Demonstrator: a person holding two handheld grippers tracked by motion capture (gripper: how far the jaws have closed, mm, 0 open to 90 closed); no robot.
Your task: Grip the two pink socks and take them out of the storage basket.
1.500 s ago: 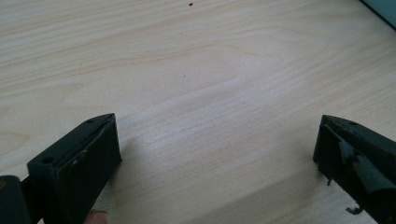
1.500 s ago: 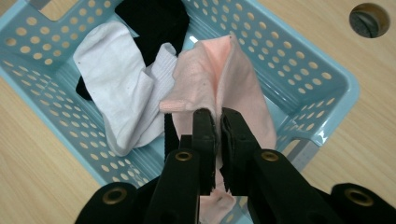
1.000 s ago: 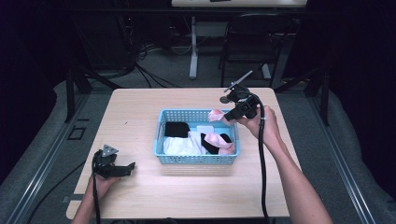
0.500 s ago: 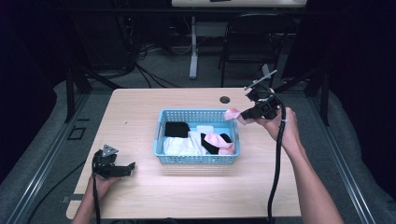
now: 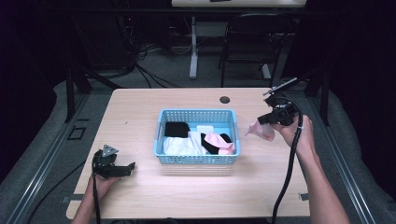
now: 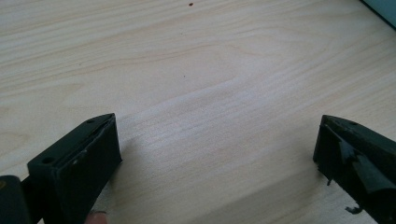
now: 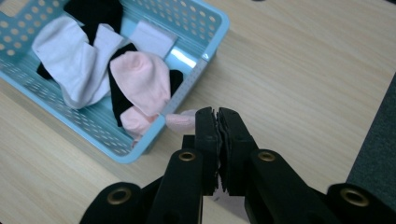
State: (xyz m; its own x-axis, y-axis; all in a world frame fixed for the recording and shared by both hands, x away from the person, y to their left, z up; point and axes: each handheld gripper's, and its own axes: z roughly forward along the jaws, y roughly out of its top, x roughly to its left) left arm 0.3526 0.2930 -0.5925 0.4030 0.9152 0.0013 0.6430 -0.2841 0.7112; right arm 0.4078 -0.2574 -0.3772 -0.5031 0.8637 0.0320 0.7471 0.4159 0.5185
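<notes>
My right gripper [image 5: 260, 121] hangs above the table to the right of the light blue basket [image 5: 196, 160], shut on a pink sock [image 5: 262, 132] that dangles from its tips. In the right gripper view the jaws [image 7: 217, 114] are pressed together on the sock [image 7: 181, 121], just outside the basket's rim [image 7: 198, 72]. White [image 5: 180, 145], black [image 5: 176, 129] and pink [image 5: 215, 141] socks lie in the basket. My left gripper [image 5: 128, 167] rests on the table at the front left, open, with bare wood between its jaws [image 6: 217, 135].
A round cable hole [image 5: 224, 99] sits in the tabletop behind the basket. A dark chair [image 5: 252, 42] and a desk leg [image 5: 193, 51] stand beyond the table's far edge. The right gripper's cable [image 5: 287, 177] trails along the forearm.
The right gripper has carried the pink sock rightward, from over the basket's back right corner to beyond its right side. The left gripper has stayed still.
</notes>
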